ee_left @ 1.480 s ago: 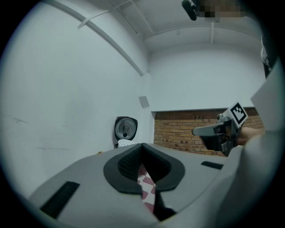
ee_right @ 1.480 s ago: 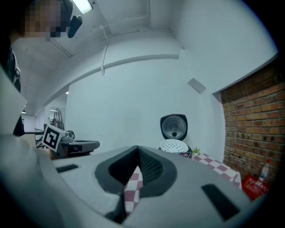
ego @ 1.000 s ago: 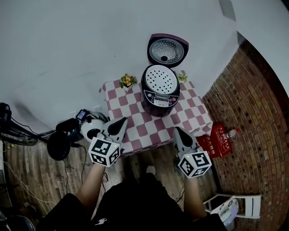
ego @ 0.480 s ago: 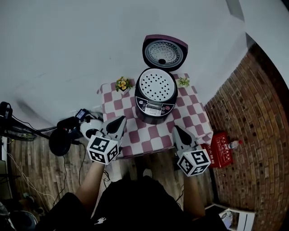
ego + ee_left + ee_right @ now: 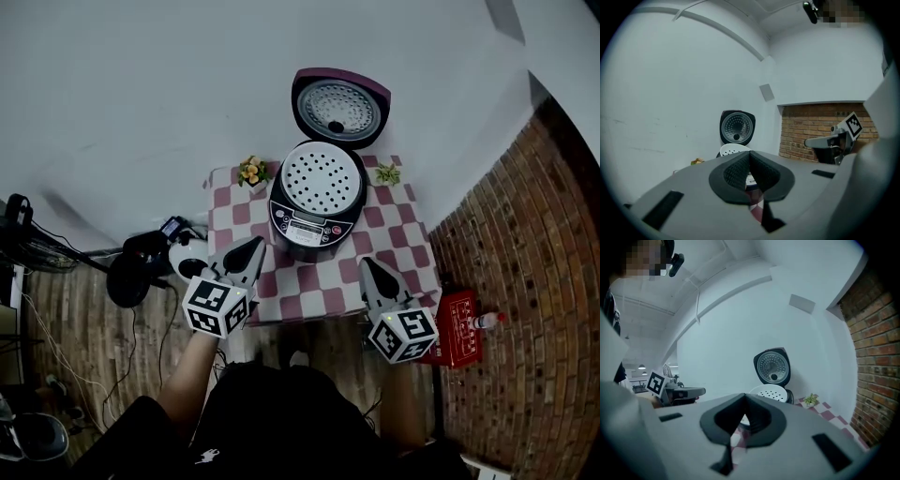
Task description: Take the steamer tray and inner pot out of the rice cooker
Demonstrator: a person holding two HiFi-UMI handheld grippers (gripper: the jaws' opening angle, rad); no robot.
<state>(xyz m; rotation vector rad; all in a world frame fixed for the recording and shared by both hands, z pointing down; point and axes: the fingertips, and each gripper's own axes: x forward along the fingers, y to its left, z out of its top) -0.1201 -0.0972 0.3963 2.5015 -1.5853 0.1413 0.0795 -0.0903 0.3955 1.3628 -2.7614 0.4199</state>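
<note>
The white perforated steamer tray is seated in the dark round rice cooker, on the red-and-white checked table. The left gripper and right gripper are held closed and empty at the table's near edge, apart from the cooker, with bare cloth between. A small green plant is shown only in the right gripper view.

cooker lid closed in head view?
No, the lid stands swung open behind the rice cooker, leaving the white perforated steamer tray exposed.

Rice cooker sitting on counter, steamer tray lying in it, lid standing open behind. Plant sitting left of cooker, second plant right.
</note>
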